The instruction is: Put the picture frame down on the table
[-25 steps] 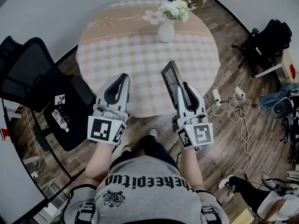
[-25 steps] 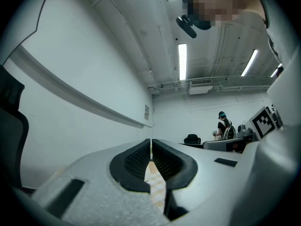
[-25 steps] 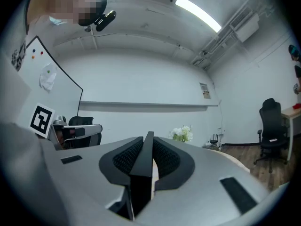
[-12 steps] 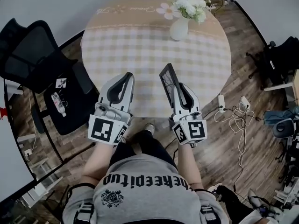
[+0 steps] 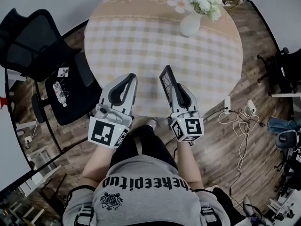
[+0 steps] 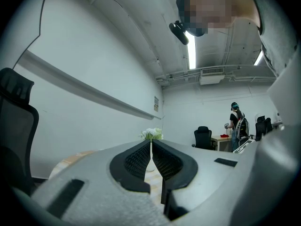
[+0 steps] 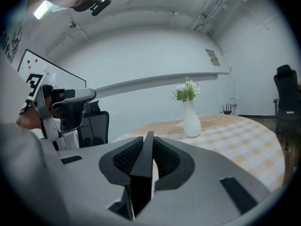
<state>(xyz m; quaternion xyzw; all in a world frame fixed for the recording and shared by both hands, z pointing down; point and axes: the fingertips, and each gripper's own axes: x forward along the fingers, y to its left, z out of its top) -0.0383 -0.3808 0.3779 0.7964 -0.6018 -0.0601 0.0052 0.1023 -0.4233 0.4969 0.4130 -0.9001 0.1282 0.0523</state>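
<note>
The picture frame point(image 5: 166, 81) is black and thin, and it stands edge-on in my right gripper point(image 5: 174, 89), just over the near rim of the round checked table point(image 5: 141, 36). In the right gripper view the frame point(image 7: 145, 160) runs up between the two pads, with the right gripper point(image 7: 147, 148) shut on it. My left gripper point(image 5: 125, 82) hovers level with it at the table's near edge. In the left gripper view its jaws meet with nothing between them point(image 6: 151, 150).
A white vase of white flowers point(image 5: 193, 22) stands at the table's far right. A black office chair point(image 5: 33, 46) and a seat with a bottle point(image 5: 59, 94) are to the left. A power strip and cables point(image 5: 237, 121) lie on the wood floor at right.
Both grippers have come forward, closer over the table's near edge; the table and vase sit nearer in view. The frame stays upright in the right gripper.
</note>
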